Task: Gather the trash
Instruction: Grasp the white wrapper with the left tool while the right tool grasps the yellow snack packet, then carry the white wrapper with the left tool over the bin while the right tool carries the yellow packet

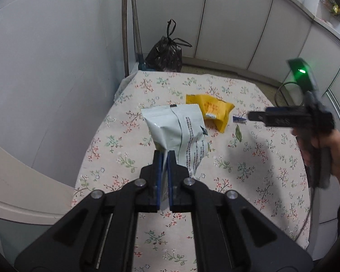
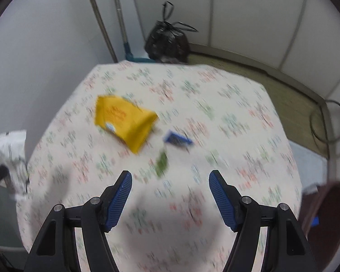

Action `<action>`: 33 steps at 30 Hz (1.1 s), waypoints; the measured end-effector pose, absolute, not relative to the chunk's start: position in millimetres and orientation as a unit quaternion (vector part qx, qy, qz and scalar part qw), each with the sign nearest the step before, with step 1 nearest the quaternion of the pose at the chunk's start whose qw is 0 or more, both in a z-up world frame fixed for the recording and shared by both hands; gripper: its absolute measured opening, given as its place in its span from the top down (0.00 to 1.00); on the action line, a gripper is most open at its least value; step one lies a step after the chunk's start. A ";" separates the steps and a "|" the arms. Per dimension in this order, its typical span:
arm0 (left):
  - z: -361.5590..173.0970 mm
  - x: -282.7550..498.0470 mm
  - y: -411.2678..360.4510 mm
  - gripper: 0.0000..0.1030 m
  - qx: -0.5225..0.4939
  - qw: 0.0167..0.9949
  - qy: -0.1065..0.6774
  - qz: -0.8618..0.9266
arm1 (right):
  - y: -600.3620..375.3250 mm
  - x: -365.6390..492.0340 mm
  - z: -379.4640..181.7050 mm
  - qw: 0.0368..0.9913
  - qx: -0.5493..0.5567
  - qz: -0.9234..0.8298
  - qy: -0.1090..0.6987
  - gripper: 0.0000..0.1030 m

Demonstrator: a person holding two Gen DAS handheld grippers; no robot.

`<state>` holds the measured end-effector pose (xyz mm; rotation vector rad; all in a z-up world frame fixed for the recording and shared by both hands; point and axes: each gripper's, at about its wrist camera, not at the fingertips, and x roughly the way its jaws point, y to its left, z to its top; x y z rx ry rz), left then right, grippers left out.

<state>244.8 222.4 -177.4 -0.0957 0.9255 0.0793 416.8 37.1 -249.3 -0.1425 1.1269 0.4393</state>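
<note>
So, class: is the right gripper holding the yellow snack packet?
No: the right gripper is open above the tablecloth, yellow snack packet lying apart.

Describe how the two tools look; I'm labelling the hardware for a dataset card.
Both tools are black plastic linkages with silver round pivot pins and blue ribbed pads lining the fingers. The left tool shows the same black arms and blue pads. The right tool, seen from the side, carries a box with a glowing green light on top and a thin dark cable. A bare hand grips its handle.
</note>
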 end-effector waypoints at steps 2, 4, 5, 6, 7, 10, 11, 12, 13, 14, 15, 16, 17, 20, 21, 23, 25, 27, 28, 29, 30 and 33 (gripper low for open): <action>-175.3 242.9 224.0 0.95 -0.049 0.894 0.445 0.033 | 53.5 436.5 -252.8 0.817 -0.078 0.238 0.520 0.26; -175.3 242.2 223.6 0.95 -0.050 0.894 0.445 0.029 | 65.4 449.1 -258.5 0.813 -0.091 0.258 0.514 0.24; -176.8 242.9 223.9 0.95 -0.050 0.893 0.447 0.028 | 70.7 457.3 -263.0 0.808 -0.093 0.268 0.516 0.24; -178.1 243.2 224.4 0.95 -0.051 0.892 0.449 0.027 | 74.7 465.0 -267.8 0.803 -0.087 0.278 0.521 0.24; -180.4 244.2 225.1 0.95 -0.052 0.890 0.452 0.027 | 78.0 471.2 -272.3 0.798 -0.079 0.286 0.525 0.24; -185.8 246.2 228.4 0.95 -0.053 0.886 0.460 0.030 | 90.2 486.3 -289.8 0.779 -0.066 0.301 0.545 0.24; -187.8 246.6 229.9 0.95 -0.053 0.884 0.462 0.032 | 95.2 488.8 -297.4 0.775 -0.069 0.301 0.551 0.24; -188.4 246.5 230.9 0.95 -0.054 0.883 0.464 0.033 | 98.5 489.6 -302.0 0.773 -0.074 0.300 0.555 0.26; -189.9 246.8 232.7 0.95 -0.056 0.882 0.466 0.035 | 102.2 489.1 -307.7 0.769 -0.081 0.299 0.559 0.29; -190.5 246.5 234.1 0.95 -0.057 0.882 0.467 0.037 | 104.7 487.6 -311.3 0.765 -0.082 0.307 0.560 0.40; -190.4 246.0 234.9 0.95 -0.058 0.881 0.467 0.037 | 106.3 485.8 -312.4 0.763 -0.079 0.316 0.558 0.58; -191.2 245.9 235.6 0.95 -0.059 0.881 0.468 0.037 | 106.1 484.3 -312.1 0.762 -0.077 0.322 0.556 0.67; -191.8 245.6 235.8 0.95 -0.061 0.880 0.470 0.036 | 106.7 480.7 -311.7 0.762 -0.076 0.325 0.555 0.77; -190.0 242.7 235.4 0.95 -0.066 0.879 0.470 0.033 | 104.5 472.1 -305.7 0.754 -0.066 0.344 0.555 0.89; -188.7 242.0 234.6 0.95 -0.066 0.880 0.469 0.031 | 103.3 468.3 -303.2 0.756 -0.071 0.338 0.556 0.89; -186.1 240.5 233.4 0.95 -0.066 0.882 0.465 0.029 | 99.4 458.3 -296.1 0.761 -0.076 0.328 0.555 0.90; -182.6 238.5 231.4 0.95 -0.061 0.885 0.461 0.026 | 90.0 447.1 -285.1 0.768 -0.074 0.316 0.552 0.90; -177.8 235.1 227.6 0.95 -0.056 0.889 0.454 0.025 | 78.0 433.6 -270.0 0.776 -0.072 0.305 0.548 0.90; -175.0 233.2 224.8 0.95 -0.053 0.891 0.450 0.023 | 70.6 425.2 -260.9 0.780 -0.074 0.299 0.544 0.90; -173.1 231.5 223.0 0.95 -0.052 0.893 0.447 0.021 | 64.7 419.0 -253.8 0.784 -0.075 0.296 0.540 0.90; -170.2 229.7 220.2 0.95 -0.052 0.895 0.444 0.017 | 57.4 410.2 -244.7 0.788 -0.074 0.293 0.536 0.90; -160.2 223.2 209.1 0.95 -0.050 0.901 0.432 0.002 | 37.2 384.5 -220.2 0.802 -0.079 0.279 0.522 0.90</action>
